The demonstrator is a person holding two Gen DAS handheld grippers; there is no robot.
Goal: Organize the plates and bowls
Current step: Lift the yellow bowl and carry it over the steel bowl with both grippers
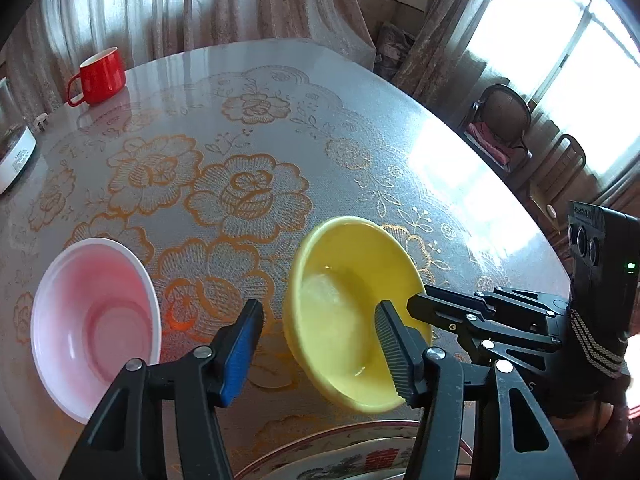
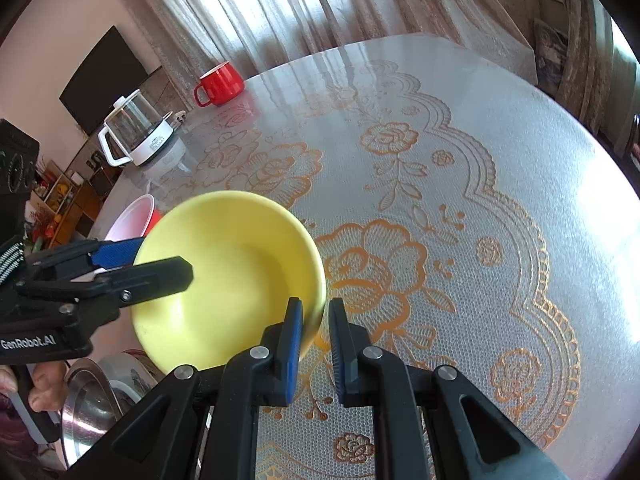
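Yellow bowl (image 2: 228, 276) (tilted) pinched at its rim by right tongs (image 2: 314, 320).

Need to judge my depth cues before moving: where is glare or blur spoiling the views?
Left wrist view: window glare whitens the table at right; the yellow bowl is slightly motion-blurred. Right wrist view: bowl rim sharp, glare along the table's right edge; fisheye bends both.
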